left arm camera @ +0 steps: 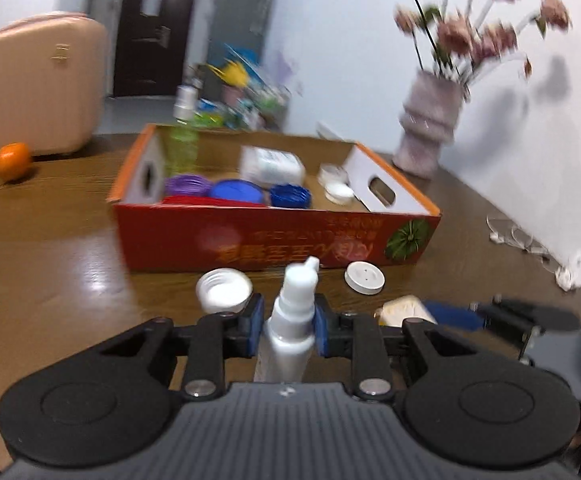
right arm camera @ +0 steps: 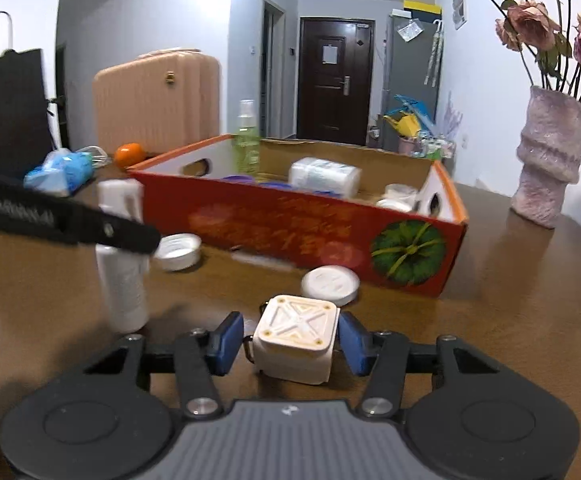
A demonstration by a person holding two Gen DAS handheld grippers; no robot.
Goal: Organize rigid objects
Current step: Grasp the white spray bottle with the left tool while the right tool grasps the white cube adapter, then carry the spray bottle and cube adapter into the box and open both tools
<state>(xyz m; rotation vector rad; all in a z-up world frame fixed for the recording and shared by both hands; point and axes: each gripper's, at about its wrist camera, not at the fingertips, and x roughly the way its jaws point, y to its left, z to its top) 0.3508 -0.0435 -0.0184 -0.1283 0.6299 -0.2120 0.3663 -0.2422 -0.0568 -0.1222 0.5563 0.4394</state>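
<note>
Left wrist view shows the task partly done: the red cardboard box (left arm camera: 274,236) on the brown surface (left arm camera: 50,248) already holds a green bottle (left arm camera: 182,148), a white jar lying on its side (left arm camera: 272,166), purple (left arm camera: 186,185) and blue lids (left arm camera: 236,191), a ribbed blue cap (left arm camera: 290,195) and small white caps (left arm camera: 339,192). Outside it, in front of the near wall, an open white lid (left arm camera: 223,290) and a flat white disc cap (left arm camera: 364,277) lie loose, so several pieces appear to be left.

The left tongs (left arm camera: 288,326) are closed on a white spray bottle (left arm camera: 292,320), blue pads pressed against its neck on either side, nozzle pointing toward the box; the right wrist view shows the same bottle upright beside the open lid, though whether its base touches the surface is unclear.

The right tongs (right arm camera: 290,340) stand partly open around a cream square cap (right arm camera: 296,336) that sits between the pads. A narrow gap shows on the left; the right pad is very close, contact uncertain. By my judgement that grasp is not yet made. Box and disc cap lie just ahead.
</note>
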